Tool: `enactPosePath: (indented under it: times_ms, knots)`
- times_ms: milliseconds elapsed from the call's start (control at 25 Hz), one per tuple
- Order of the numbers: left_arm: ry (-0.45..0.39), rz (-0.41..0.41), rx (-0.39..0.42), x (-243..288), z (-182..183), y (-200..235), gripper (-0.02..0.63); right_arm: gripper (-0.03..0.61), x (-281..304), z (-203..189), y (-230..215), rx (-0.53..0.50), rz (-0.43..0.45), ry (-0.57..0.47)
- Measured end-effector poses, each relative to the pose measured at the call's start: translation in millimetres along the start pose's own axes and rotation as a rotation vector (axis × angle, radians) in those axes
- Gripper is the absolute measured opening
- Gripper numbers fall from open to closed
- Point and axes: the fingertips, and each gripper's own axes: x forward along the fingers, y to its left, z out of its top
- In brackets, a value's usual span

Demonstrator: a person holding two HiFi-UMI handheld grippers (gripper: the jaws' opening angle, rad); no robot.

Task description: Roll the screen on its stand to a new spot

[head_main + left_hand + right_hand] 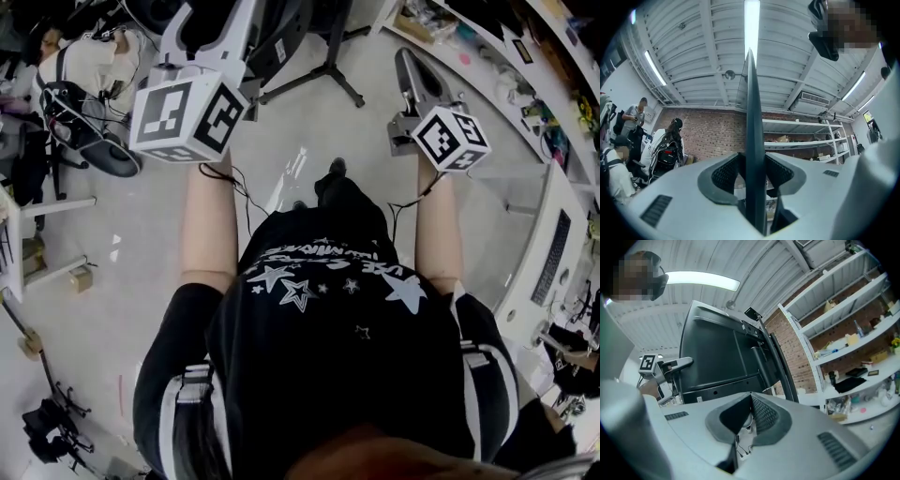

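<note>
We stand on the pale floor [112, 309] with both arms stretched forward and a gripper in each hand. Our left gripper [753, 161] points somewhat upward. Its fingers [725, 174] are partly apart and press from either side on the thin dark edge of the screen [752, 117], which rises upright between them toward the long ceiling light [751, 23].

Our right gripper [750, 401] points level at the black back of the screen. Its fingers are drawn together so that the tips look to meet, and they hold nothing. Only a bit of floor and some thin cables show in the slit below the tips. In the right gripper view the screen is a wide black panel filling the middle. The left gripper's marker cube [647, 363] is at the panel's far edge, and the near edge passes just beside our right gripper, not between its fingers.

In the head view the black legs of the stand [323, 75] spread on the floor ahead of us, between the two grippers.

White shelves [843, 329] with small items line a brick wall [708, 133]. Two people [635, 117] are off to the left in the left gripper view. On our right runs a curved white surface [562, 192] with a keyboard [551, 258] on it.
</note>
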Motion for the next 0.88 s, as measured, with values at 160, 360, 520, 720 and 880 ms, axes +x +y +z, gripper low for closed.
enactPosePath:
  times_ms: [160, 360, 520, 720, 880]
  knots:
    - [-0.014, 0.005, 0.005, -26, 7, -22, 0.195, 0.006, -22, -5, 3, 0.005, 0.02, -0.004]
    - [-0.024, 0.018, 0.001, -58, 14, -45, 0.195, 0.007, -48, -5, 11, -0.003, 0.062, -0.001]
    - [-0.022, 0.052, 0.005, -75, 21, -61, 0.195, 0.006, -72, 3, 12, -0.005, 0.079, 0.004]
    - [0.005, 0.078, 0.013, -97, 25, -80, 0.193, 0.006, -119, -1, 13, 0.008, 0.082, 0.02]
    - [0.002, 0.095, 0.014, -114, 28, -95, 0.193, 0.006, -151, -13, 11, 0.037, 0.086, 0.034]
